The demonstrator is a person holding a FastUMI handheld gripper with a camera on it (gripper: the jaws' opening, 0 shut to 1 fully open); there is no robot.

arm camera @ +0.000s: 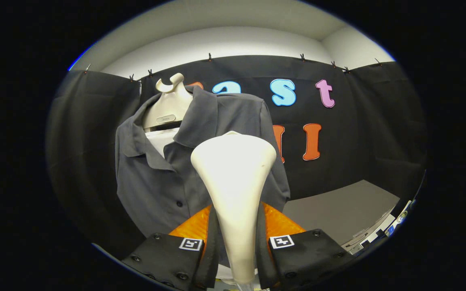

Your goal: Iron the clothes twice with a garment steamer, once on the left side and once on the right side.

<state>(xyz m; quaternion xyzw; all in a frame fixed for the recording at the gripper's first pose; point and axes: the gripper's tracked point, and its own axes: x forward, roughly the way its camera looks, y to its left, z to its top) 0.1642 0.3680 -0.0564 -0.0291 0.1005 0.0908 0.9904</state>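
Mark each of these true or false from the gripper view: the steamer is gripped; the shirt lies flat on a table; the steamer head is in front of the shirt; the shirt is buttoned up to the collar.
1. The gripper holds the garment steamer between its fingers. True.
2. The grey shirt lies flat on a table. False: it hangs on a mannequin bust.
3. The steamer's head is in front of the shirt. True.
4. The shirt is buttoned up to the collar. False: the collar lies open, showing a white layer.
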